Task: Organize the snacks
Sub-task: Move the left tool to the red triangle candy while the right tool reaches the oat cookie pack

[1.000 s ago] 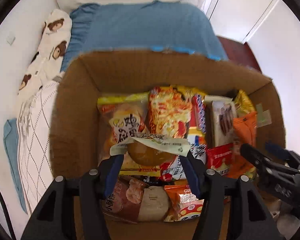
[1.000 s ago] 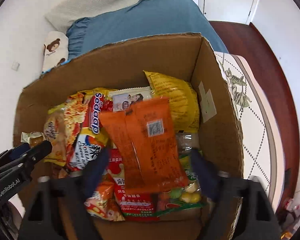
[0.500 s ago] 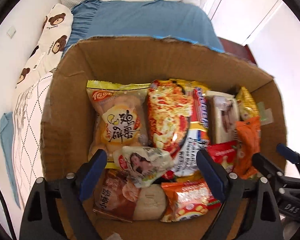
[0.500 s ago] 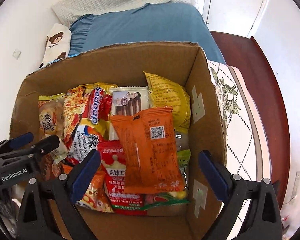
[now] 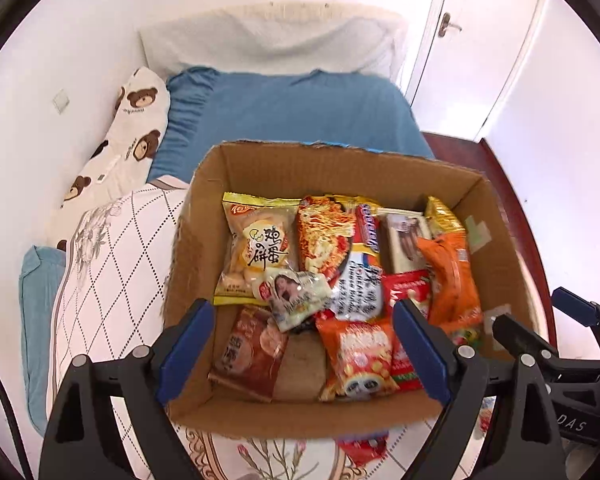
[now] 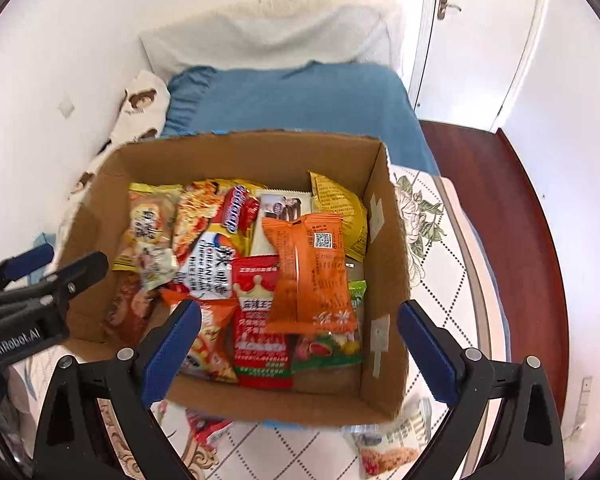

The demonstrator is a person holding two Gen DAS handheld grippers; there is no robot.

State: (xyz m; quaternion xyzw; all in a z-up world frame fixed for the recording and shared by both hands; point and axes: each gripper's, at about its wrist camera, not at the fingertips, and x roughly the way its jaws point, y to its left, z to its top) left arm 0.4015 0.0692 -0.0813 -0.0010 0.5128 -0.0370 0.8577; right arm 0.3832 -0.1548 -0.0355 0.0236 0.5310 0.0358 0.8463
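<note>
Now both grippers [image 5: 304,344] [image 6: 300,340] gape empty above the snack-filled cardboard box [image 5: 260,160]

Below my cardboard box [image 6: 384,264], a red packet [image 6: 206,426] and a pale packet [image 6: 388,450] lie half hidden, blurred; the lowest snacks inside lie buried under others.
</note>
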